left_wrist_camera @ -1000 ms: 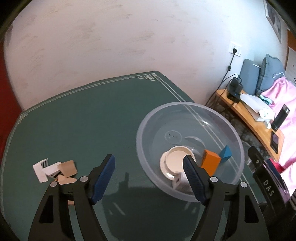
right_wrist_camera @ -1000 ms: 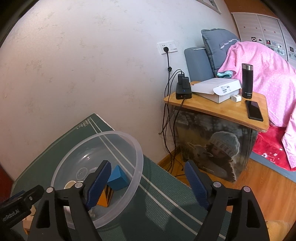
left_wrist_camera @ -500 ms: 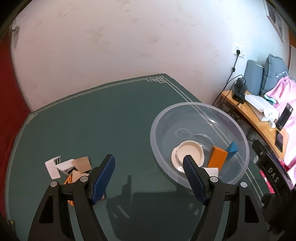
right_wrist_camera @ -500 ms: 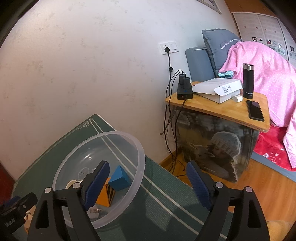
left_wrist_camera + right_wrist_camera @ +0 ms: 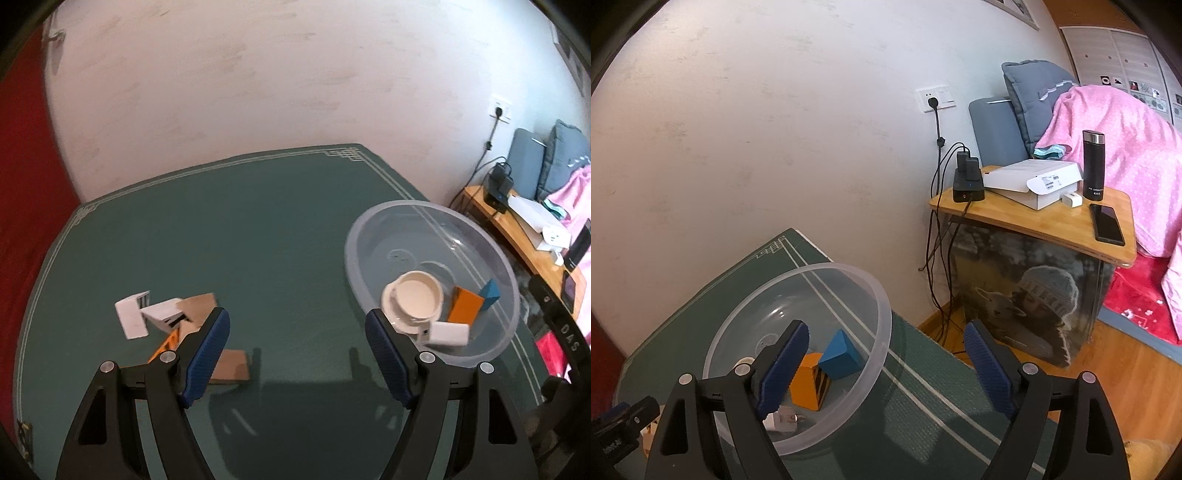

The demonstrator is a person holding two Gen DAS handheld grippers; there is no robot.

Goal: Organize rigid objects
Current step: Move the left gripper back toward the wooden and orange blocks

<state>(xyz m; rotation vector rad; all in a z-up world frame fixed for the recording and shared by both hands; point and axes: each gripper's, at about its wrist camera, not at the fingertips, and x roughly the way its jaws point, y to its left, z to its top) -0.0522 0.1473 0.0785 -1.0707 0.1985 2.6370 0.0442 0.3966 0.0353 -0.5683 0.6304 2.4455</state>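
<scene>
A clear plastic bowl stands on the green table at the right. In it lie a cream cup on a saucer, an orange block, a blue wedge and a white plug. The bowl, orange block and blue wedge also show in the right wrist view. A pile of white, tan and orange pieces lies at the left. My left gripper is open and empty above the table between pile and bowl. My right gripper is open and empty over the bowl's near rim.
The green table meets a white wall at the back. To the right stands a wooden side table with a charger, a white box, a black flask and a phone. Cables hang beside it. A pink blanket lies beyond.
My left gripper has drawn back and swung left, so the bowl has slid to the right and the pile now sits closer to the left finger. The right gripper has barely moved.
</scene>
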